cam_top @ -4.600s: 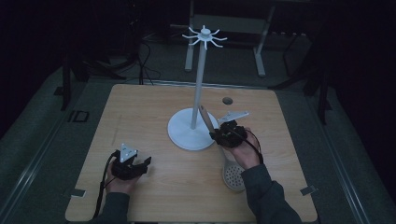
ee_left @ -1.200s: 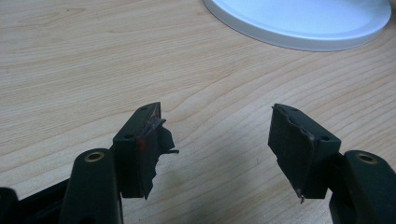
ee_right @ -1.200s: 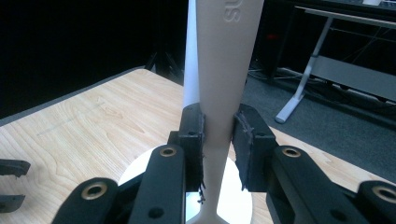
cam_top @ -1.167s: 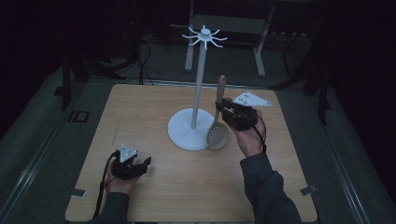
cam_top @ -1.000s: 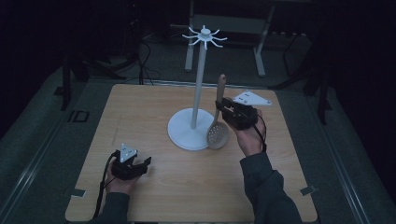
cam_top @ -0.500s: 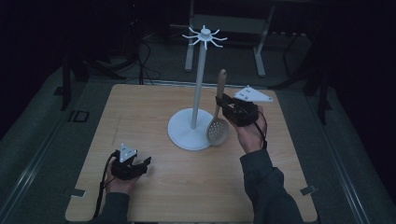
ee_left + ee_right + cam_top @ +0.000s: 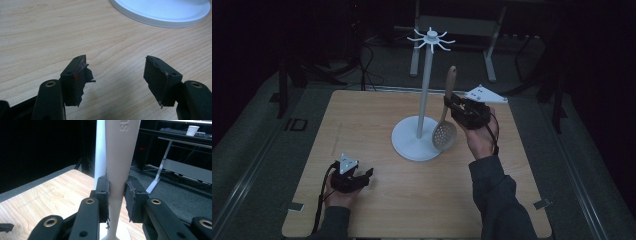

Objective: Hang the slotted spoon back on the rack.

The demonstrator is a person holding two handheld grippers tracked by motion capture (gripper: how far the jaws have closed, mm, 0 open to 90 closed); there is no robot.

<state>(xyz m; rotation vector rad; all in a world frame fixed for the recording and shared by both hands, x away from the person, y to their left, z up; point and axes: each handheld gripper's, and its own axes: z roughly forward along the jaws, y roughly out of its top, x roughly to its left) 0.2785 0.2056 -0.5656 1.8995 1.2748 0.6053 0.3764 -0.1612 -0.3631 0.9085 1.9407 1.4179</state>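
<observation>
Right gripper (image 7: 451, 106) clamps slotted spoon (image 7: 445, 131) above wooden table (image 7: 362, 125)

Wooden table (image 7: 377, 115); behind it, a metal-legged desk (image 7: 175, 167) with paper cup (image 7: 192, 130).

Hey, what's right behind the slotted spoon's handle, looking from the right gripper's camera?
The white stand's pole rises just behind the slotted spoon, which the right gripper clamps by the handle. The handle covers part of the pole's right edge. The stand's hooks are out of frame there.
</observation>
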